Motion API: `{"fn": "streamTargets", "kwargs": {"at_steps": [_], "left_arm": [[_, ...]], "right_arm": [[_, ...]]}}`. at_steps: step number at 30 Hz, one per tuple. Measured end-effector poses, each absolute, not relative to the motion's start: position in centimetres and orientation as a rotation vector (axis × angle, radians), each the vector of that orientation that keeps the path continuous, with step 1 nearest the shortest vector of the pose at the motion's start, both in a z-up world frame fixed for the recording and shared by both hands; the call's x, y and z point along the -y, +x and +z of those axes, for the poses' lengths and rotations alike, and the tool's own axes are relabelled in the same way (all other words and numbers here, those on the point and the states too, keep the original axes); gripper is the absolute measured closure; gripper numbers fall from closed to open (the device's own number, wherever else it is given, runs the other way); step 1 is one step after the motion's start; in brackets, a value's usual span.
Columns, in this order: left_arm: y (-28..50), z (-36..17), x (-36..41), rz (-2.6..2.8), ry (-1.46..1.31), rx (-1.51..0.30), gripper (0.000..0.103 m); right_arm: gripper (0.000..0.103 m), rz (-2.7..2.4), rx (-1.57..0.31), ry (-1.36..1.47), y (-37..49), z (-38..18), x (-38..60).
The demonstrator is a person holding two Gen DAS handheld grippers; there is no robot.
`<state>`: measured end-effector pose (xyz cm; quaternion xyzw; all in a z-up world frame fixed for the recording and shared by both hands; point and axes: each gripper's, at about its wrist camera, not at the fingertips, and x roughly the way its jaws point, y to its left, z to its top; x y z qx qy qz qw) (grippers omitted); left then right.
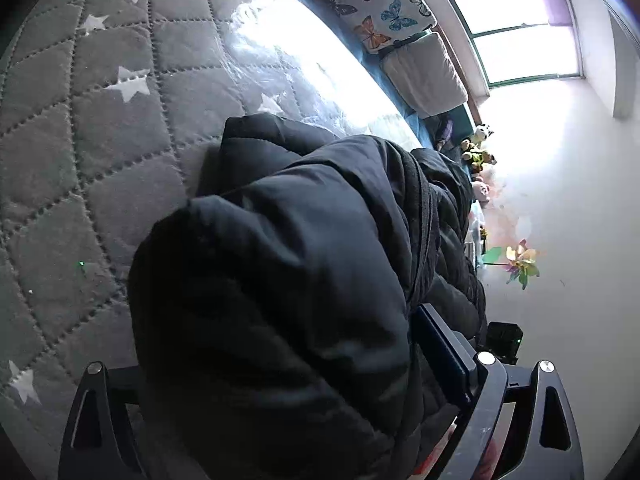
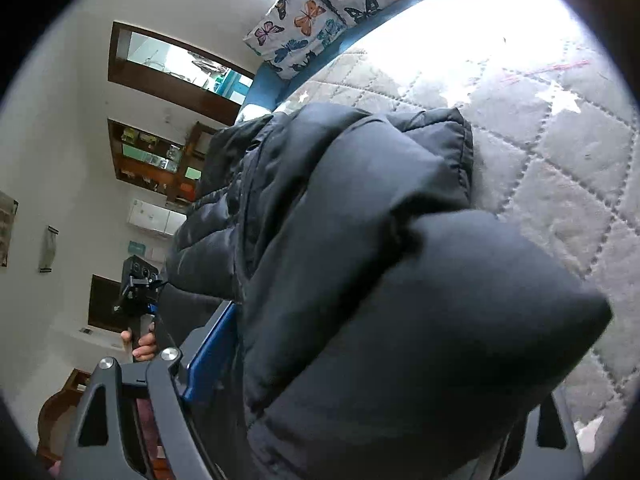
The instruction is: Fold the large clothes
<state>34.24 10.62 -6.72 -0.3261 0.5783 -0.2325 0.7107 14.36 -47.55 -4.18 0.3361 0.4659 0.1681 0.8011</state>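
Black puffer jacket (image 1: 288, 280) bunched and lifted above a bed covered by a grey quilted spread with white stars (image 1: 80, 152). In the left wrist view the jacket's padded bulk fills the centre and lower frame, draped over the left hand-held gripper (image 1: 304, 392); one blue-padded finger (image 1: 440, 352) presses against the fabric's side, the other finger is buried under cloth, and the gripper is clamped on the jacket. In the right wrist view the same jacket (image 2: 392, 280) swells over the right hand-held gripper (image 2: 344, 380), its blue finger (image 2: 212, 352) flat against the fabric, likewise clenched on the garment. Both views show the jacket hanging over the middle of the bed, folds running toward the head end. Butterfly-print pillows (image 2: 320, 12) sit along the bed's head edge, next to a white cushion (image 1: 428, 76). Bright window glare washes the far part of the spread. Soft toys (image 1: 480, 148) cluster at the bed's far corner near the wall; a colourful pinwheel (image 1: 520, 264) stands by the wall. In the right view the other hand-held gripper's body (image 2: 138, 292) and the person's fingers (image 2: 144, 346) appear beyond the jacket.
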Motion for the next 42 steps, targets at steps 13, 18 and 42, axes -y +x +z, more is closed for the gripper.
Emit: {"fn": "streamTargets", "kwargs": {"at_steps": [13,18,42], "left_arm": [[30.0,-1.1,-5.7,-0.573,-0.625,-1.153,0.048],[29.4,1.2,1.3,-0.71,-0.622,-1.147,0.058],[31.5,-2.0,32.8,-0.839,-0.435,-1.28,0.039]], "right_arm": [[0.052,0.279,-0.849,0.517,9.2,3.1,45.6],[0.054,0.21,-0.781,0.475,6.1,6.6,48.2],[0.021,-0.297,-0.756,0.672,-1.7,-0.1,68.2]]}}
